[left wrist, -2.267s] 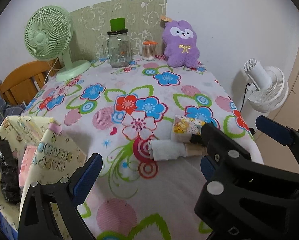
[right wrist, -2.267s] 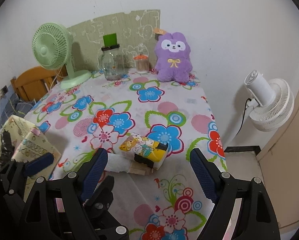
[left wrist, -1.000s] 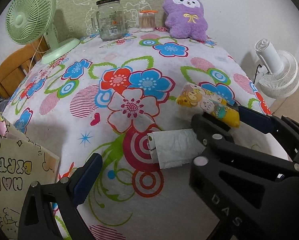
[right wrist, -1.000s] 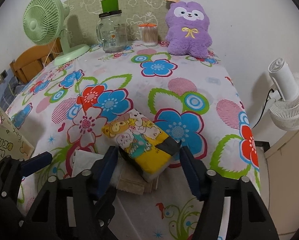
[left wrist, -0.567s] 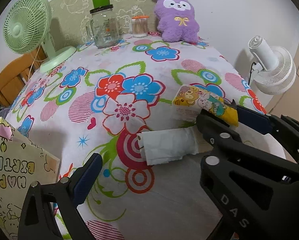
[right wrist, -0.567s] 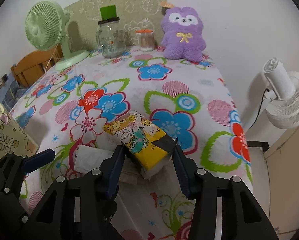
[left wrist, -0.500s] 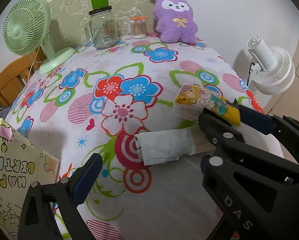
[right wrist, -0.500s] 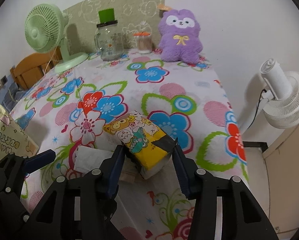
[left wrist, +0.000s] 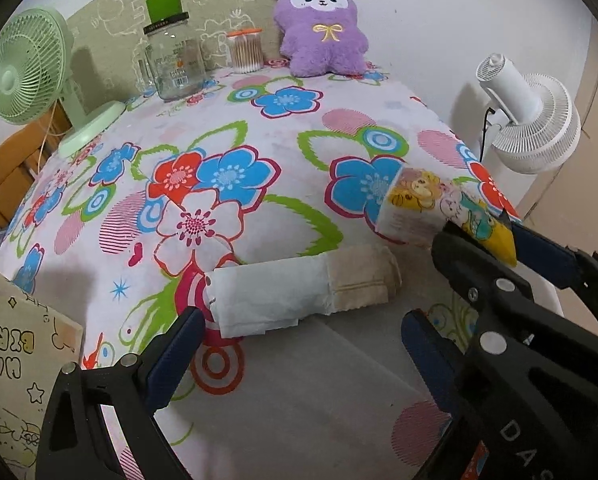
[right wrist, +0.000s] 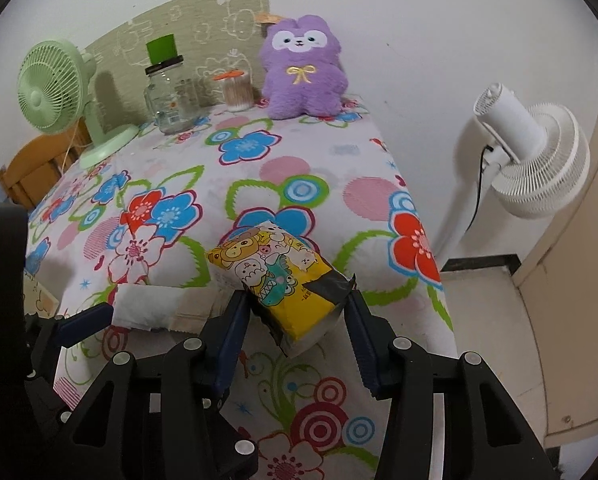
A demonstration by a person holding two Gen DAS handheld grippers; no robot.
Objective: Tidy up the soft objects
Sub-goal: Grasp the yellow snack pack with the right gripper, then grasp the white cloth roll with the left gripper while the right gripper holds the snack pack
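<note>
"DAS" on right gripper [left wrist: 511, 240] — mirrored "BIRT" on gift bag [left wrist: 15, 376]

A green fan [left wrist: 23, 68], glass jar [left wrist: 175, 60] and white fan [left wrist: 531, 120] stand about.

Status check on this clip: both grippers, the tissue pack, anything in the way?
Right gripper shut on tissue pack, pack raised. Left gripper open, facing the rolled cloth on the table. Nothing blocking.

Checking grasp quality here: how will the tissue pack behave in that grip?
The tissue pack looks soft, so it probably dents between the right gripper fingers. Its glossy wrapper may slip. Held at one end, its far end might sag a little.
</note>
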